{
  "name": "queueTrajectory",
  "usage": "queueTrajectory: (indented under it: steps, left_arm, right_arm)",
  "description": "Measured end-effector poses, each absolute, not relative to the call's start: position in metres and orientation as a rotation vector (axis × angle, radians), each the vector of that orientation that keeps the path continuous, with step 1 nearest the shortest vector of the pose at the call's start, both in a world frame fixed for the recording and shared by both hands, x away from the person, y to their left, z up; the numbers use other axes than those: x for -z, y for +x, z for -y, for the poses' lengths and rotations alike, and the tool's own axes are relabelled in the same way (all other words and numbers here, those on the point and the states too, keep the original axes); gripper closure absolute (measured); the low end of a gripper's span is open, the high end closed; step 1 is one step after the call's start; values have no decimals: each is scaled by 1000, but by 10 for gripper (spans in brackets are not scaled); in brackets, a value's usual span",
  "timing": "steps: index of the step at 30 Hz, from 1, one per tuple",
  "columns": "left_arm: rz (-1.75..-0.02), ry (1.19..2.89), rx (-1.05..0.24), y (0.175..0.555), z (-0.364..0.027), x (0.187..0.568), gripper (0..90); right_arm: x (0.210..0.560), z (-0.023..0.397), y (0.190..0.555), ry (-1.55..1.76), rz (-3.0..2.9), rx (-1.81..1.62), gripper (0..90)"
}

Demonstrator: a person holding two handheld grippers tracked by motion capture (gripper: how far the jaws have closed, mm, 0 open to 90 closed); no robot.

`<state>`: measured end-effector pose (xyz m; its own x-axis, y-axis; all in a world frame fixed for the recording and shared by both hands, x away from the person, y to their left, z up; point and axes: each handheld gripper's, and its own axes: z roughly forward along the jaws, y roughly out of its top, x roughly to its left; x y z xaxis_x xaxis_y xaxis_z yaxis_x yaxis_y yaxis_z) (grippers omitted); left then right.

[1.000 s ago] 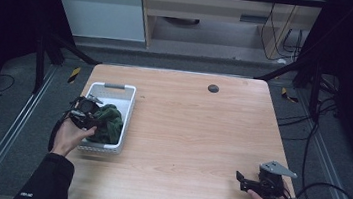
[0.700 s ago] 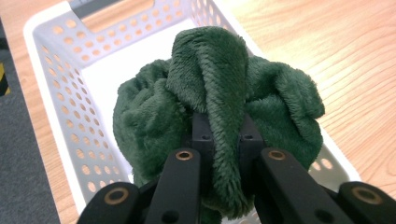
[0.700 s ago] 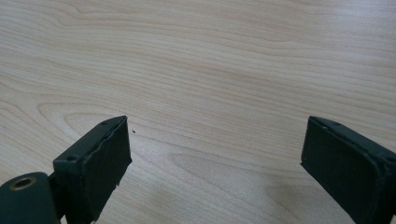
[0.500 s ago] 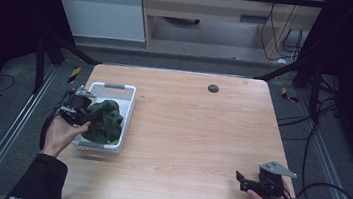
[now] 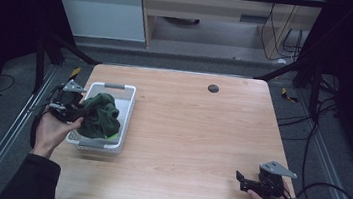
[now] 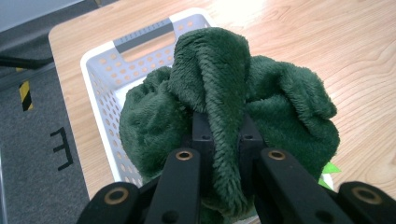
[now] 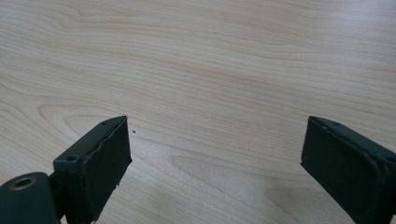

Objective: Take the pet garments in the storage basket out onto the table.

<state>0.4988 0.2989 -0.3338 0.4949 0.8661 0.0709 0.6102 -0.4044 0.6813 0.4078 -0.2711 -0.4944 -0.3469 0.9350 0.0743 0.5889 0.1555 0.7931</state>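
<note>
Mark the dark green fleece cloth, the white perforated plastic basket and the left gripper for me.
Dark green fleece cloth (image 6: 280,98): left gripper view, right-hand bulge of the bundle.
White perforated plastic basket (image 6: 105,77): left gripper view, left side wall.
Left gripper (image 5: 73,112): high view, between the jaws' tips, at the cloth's edge.

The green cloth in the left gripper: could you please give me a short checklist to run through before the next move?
1. Left gripper shut on green cloth: ok.
2. Cloth free of the white basket: not ok, most of it hangs inside.
3. Nothing caught under the cloth: cannot tell; a bright green scrap peeks out beneath.
4. Right gripper open with nothing between its jaws: ok.
5. Bare table beside the basket for laying the cloth down: ok.
</note>
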Motion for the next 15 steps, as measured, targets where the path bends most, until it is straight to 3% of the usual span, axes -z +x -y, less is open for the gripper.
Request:
queueTrajectory:
  steps: [15]
  left_arm:
    - [-1157, 2138, -582, 481, -299, 301, 823]
  right_arm:
    - [494, 271, 407, 1425, -1996, -1053, 83]
